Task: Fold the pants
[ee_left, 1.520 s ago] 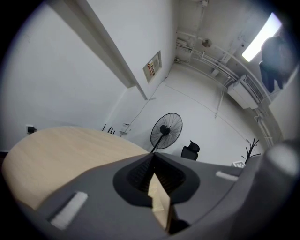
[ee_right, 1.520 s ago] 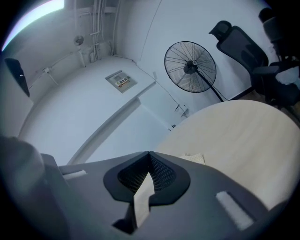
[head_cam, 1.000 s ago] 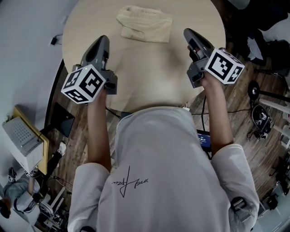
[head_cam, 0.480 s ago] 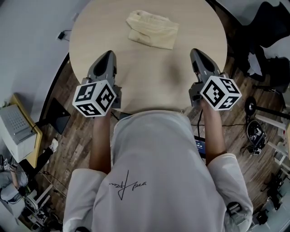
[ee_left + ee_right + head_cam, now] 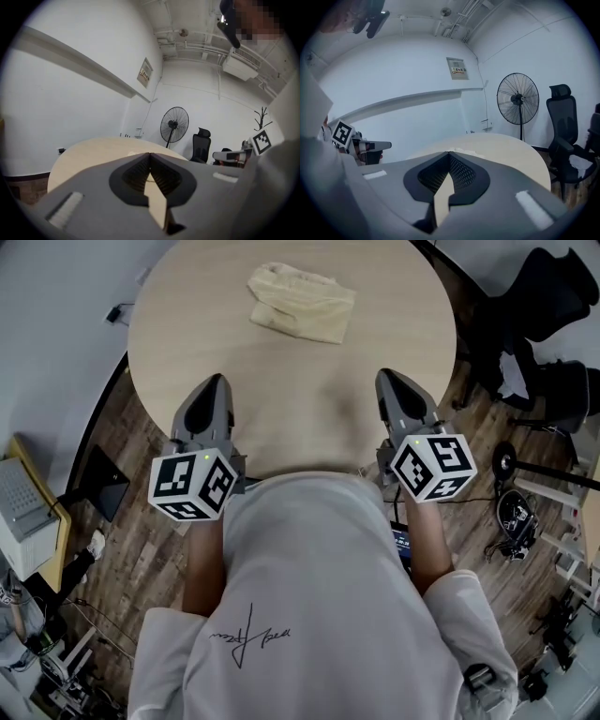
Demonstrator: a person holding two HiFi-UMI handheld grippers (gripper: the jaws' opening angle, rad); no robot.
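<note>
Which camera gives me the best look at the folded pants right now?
The head view: the pants lie folded on the far side of the round table, fully visible from above. Both gripper views show only a thin pale sliver of them, low and edge-on across the tabletop.

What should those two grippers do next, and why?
Probably just pull both back and stop: the pants already lie folded in a compact bundle at the far side of the table, and the left gripper and right gripper are shut, empty, near its near edge.
</note>
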